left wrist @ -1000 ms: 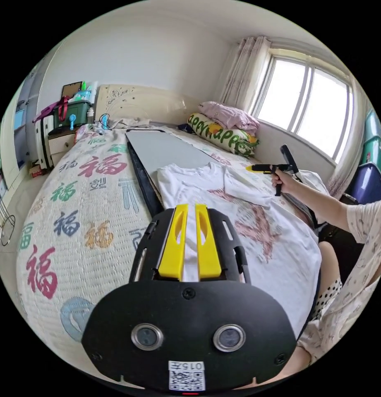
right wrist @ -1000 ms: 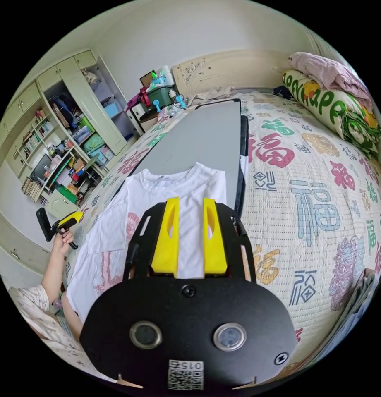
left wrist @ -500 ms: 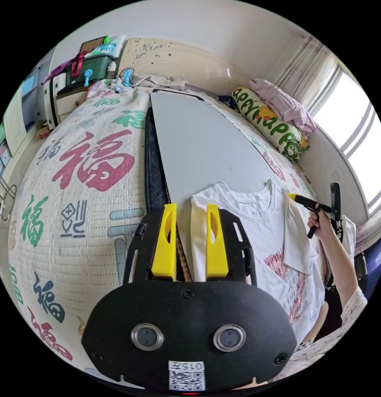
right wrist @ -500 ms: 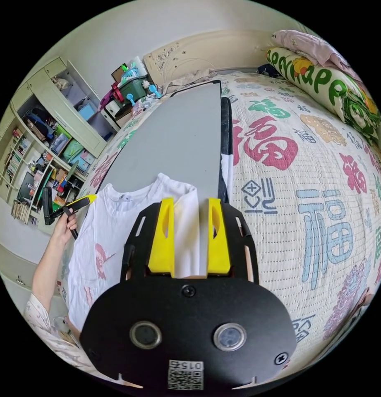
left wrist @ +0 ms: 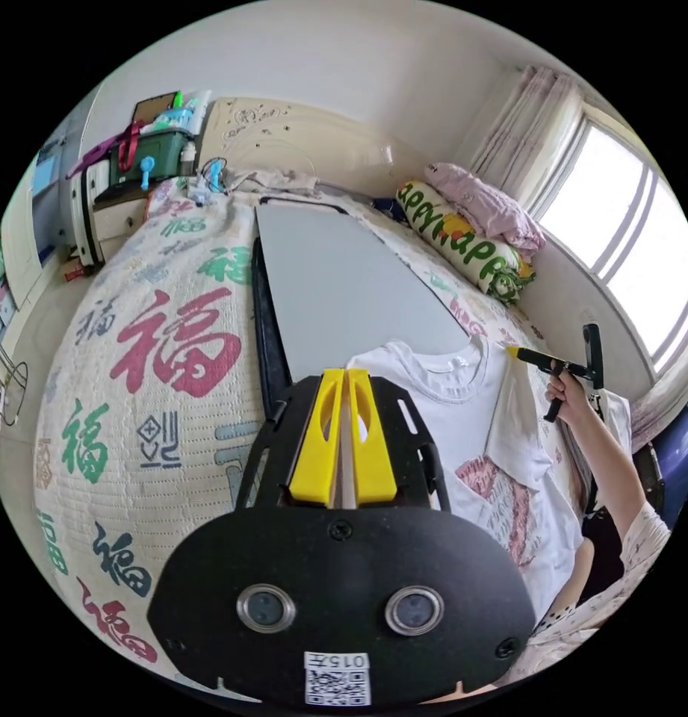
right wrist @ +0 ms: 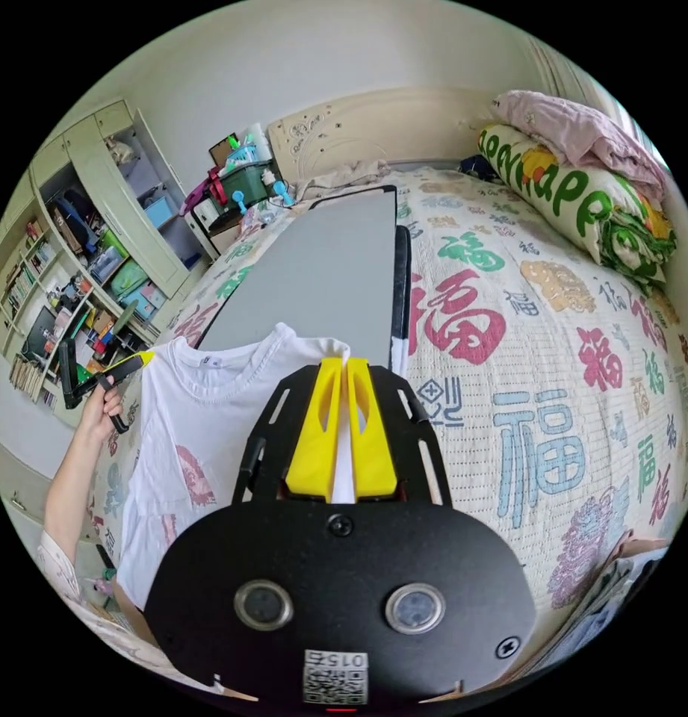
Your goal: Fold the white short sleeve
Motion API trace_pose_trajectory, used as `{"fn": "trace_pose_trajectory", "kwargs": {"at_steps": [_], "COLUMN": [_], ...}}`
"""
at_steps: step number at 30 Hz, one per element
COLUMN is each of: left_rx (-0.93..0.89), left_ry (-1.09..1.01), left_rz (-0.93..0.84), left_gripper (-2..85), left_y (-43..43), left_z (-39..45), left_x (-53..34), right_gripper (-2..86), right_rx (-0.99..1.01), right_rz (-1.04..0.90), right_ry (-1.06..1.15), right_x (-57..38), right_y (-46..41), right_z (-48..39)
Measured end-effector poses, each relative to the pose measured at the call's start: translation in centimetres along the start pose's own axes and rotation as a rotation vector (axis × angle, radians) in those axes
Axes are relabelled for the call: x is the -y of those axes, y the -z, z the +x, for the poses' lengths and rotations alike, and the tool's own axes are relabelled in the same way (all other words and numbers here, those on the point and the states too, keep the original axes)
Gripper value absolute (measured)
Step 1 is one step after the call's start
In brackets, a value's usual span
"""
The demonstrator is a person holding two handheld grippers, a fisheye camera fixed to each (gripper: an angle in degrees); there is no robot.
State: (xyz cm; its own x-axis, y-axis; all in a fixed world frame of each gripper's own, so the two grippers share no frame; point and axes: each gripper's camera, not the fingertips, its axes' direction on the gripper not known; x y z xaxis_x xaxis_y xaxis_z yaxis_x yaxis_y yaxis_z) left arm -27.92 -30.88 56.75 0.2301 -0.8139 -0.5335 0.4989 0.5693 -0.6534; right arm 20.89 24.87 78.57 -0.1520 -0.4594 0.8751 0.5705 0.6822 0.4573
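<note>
Each shoulder of the white T-shirt (right wrist: 209, 418) is pinched by a hand-held gripper (left wrist: 347, 388), left (right wrist: 138, 361) and right (right wrist: 342, 388), for lifting taut.

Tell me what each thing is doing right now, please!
Left gripper, shut on the T-shirt's shoulder.
Right gripper, shut on the other shoulder.
White T-shirt, gripped at both shoulders, print facing up.
Grey board, lying flat on the bed.
Quilt, rolled up by the wall, pink cloth on top.

Shirt (left wrist: 463, 418) on board (left wrist: 344, 284), board on bed (left wrist: 134, 358).
</note>
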Motion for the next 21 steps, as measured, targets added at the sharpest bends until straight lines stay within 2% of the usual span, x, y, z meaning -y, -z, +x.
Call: {"fn": "trace_pose_trajectory", "kwargs": {"at_steps": [6,10,14,18,21], "left_rx": [0.000,-0.011,-0.096,-0.245,-0.242], "left_ry": [-0.163,-0.297,-0.496,-0.515,-0.566], "left_rz": [0.141,0.200,0.208,0.083,-0.029], "left_gripper": [-0.4,-0.4,-0.3,-0.4,-0.4], "left_y": [10.2,18.0,26.4,30.5,31.2], "left_z": [6.7,11.3,17.3,20.9,24.7], "left_x": [-0.4,-6.2,-19.1,-33.9,-42.3], "right_gripper": [-0.4,-0.6,-0.6,-0.5,-0.3], "right_rx": [0.001,0.148,0.193,0.236,0.179], "right_rz": [0.127,0.165,0.107,-0.098,-0.179], "right_ry": [0.135,0.227,0.426,0.456,0.505], "right_x": [-5.1,-16.3,-33.8,-49.2,-59.4], "right_y": [9.2,18.3,25.1,24.7,22.9], "right_z": [-1.7,0.3,1.5,3.1,3.4]}}
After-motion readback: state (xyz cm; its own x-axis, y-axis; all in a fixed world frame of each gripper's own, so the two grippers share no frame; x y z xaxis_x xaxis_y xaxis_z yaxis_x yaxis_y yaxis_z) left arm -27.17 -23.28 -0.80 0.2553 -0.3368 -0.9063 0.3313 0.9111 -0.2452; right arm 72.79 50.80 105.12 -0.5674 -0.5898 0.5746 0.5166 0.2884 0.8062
